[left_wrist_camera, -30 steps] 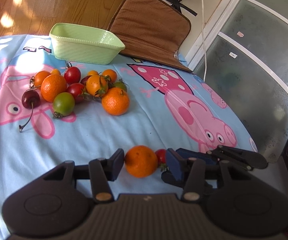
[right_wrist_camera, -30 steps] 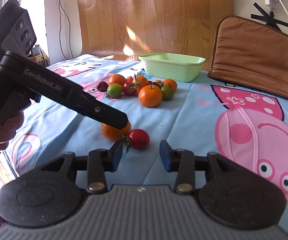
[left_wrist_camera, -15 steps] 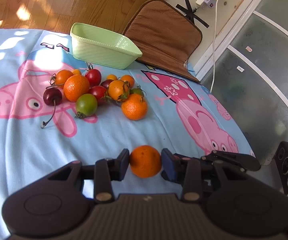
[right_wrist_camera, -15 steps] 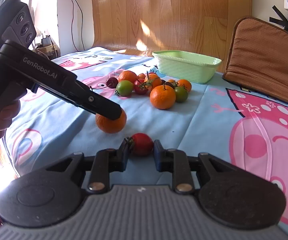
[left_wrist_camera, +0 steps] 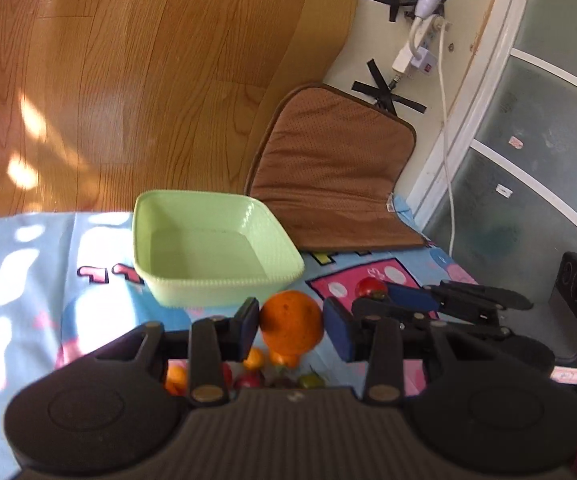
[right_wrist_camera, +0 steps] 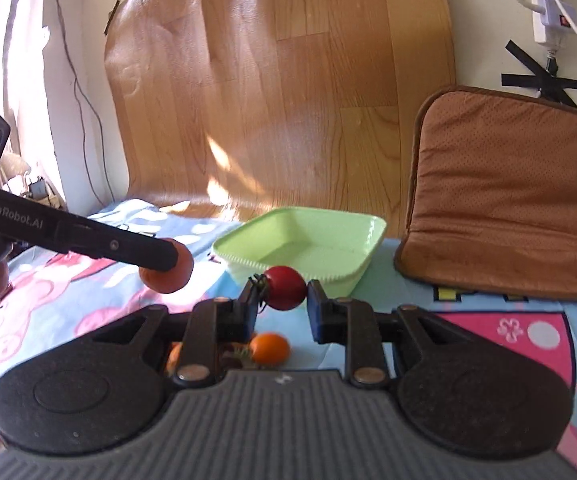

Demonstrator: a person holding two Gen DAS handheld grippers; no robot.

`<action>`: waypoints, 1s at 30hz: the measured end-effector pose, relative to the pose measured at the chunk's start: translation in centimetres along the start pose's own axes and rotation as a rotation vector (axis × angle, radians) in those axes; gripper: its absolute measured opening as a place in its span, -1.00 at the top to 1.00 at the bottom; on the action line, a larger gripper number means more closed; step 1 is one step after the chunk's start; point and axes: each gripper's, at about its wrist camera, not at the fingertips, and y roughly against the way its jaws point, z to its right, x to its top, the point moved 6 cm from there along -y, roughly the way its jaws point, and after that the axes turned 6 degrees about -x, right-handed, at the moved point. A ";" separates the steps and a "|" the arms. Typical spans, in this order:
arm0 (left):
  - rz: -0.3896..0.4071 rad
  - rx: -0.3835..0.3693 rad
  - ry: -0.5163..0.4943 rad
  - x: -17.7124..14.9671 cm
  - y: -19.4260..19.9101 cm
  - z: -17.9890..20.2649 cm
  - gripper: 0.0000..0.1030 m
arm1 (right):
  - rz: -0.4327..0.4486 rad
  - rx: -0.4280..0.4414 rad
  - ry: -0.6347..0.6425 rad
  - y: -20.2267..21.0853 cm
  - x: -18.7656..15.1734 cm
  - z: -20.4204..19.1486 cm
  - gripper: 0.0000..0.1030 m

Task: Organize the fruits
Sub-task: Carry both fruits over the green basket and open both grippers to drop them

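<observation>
My left gripper (left_wrist_camera: 291, 326) is shut on an orange (left_wrist_camera: 291, 325) and holds it in the air, just in front of the green basket (left_wrist_camera: 208, 280). My right gripper (right_wrist_camera: 282, 300) is shut on a red tomato (right_wrist_camera: 286, 287) with a green stem, also lifted, near the basket's front rim (right_wrist_camera: 328, 276). The basket looks empty. In the right wrist view the left gripper and its orange (right_wrist_camera: 168, 270) hang to the left. In the left wrist view the right gripper with the tomato (left_wrist_camera: 372, 286) shows on the right. The other fruits (left_wrist_camera: 256, 376) lie below, mostly hidden by the grippers.
The blue cartoon-print cloth (left_wrist_camera: 28, 280) covers the table. A brown cushion (left_wrist_camera: 328, 184) leans against the wall behind the basket. A white power cable (left_wrist_camera: 444, 120) hangs at the right. Another orange (right_wrist_camera: 270, 347) lies on the cloth under my right gripper.
Both grippers have lifted off the cloth with their fruit and moved forward towards the green basket. The fruit pile has dropped below the fingers in both views.
</observation>
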 end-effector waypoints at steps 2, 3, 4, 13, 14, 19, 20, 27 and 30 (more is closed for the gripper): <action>-0.013 0.029 0.023 1.6 -2.3 -1.6 0.30 | -0.012 -0.014 -0.010 -3.0 1.4 0.7 0.45; -0.029 0.045 0.032 2.1 -3.7 -2.5 0.30 | -0.024 -0.016 -0.014 -4.3 1.8 0.9 0.45; -0.042 0.063 0.045 2.4 -4.8 -3.4 0.30 | -0.037 -0.019 -0.016 -5.5 2.0 1.0 0.45; -0.097 0.155 0.100 2.4 -10.1 -8.3 0.29 | -0.134 -0.066 0.043 -11.2 0.7 1.1 0.43; -0.104 0.161 0.099 2.4 -10.5 -8.3 0.30 | -0.143 -0.067 0.044 -11.4 0.5 1.0 0.41; -0.088 0.153 0.092 2.4 -9.7 -7.8 0.27 | -0.139 -0.080 0.023 -11.0 0.5 1.2 0.34; -0.075 0.148 0.091 2.5 -9.0 -7.5 0.27 | -0.128 -0.085 0.015 -10.5 0.7 1.3 0.34; 0.074 0.063 0.075 0.2 0.0 -4.3 0.27 | -0.059 -0.038 -0.020 -3.7 -0.7 0.3 0.34; 0.102 0.057 0.063 -2.5 2.9 -3.6 0.27 | -0.060 0.000 -0.047 -0.5 -3.0 -0.7 0.34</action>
